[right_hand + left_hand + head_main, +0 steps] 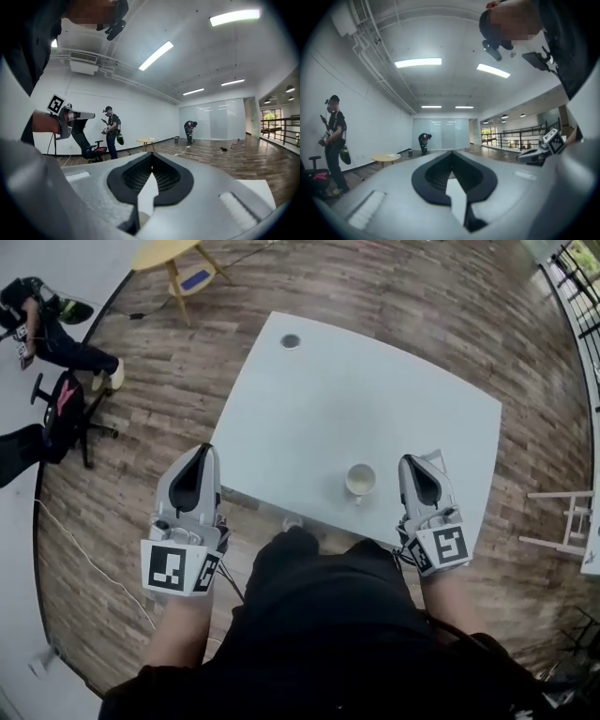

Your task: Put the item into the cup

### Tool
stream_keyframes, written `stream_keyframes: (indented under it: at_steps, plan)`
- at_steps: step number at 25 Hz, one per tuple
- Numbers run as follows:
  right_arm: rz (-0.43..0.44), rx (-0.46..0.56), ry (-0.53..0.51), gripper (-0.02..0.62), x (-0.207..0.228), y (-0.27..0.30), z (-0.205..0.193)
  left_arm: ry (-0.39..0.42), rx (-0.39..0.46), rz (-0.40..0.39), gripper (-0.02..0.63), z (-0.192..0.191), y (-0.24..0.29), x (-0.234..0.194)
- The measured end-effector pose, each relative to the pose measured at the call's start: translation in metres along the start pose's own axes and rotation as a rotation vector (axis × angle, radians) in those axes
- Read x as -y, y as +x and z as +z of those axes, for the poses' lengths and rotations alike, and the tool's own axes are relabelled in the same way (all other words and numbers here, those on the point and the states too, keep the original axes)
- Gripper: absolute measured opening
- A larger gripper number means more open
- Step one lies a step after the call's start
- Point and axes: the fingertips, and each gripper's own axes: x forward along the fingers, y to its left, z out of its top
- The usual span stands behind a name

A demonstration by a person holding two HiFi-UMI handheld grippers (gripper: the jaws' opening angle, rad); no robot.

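The head view looks steeply down on the table [375, 399]. Both gripper views face level across the room. All three share the yellow round table [169, 251], at eleven o'clock overhead.

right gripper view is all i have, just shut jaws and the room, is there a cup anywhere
Observer: Yes. The head view shows a cup upright on the white table, near its front edge.
Operator: which side of my gripper
Observer: Just left of the right gripper, not touching it.
Operator: and the other one, holding anything
Observer: No. The left gripper has its jaws shut with nothing between them, going by its own view.
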Motion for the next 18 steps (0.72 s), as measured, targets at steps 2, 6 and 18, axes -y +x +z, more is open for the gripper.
stream_keyframes:
  at_steps: [2,6,18]
  plan:
    - [-0.087,-0.005,0.018,0.002,0.009,0.001,0.001,-0.007,0.007,-0.059,-0.002,0.0,0.018,-0.007]
    - [-0.295,-0.03,0.018,0.002,0.036,-0.026,0.008,-0.015,0.017,-0.229,-0.002,-0.004,0.066,-0.001]
    - [-0.657,-0.077,-0.06,0.002,0.072,-0.129,0.011,-0.086,0.062,-0.544,-0.002,0.009,0.14,0.087]
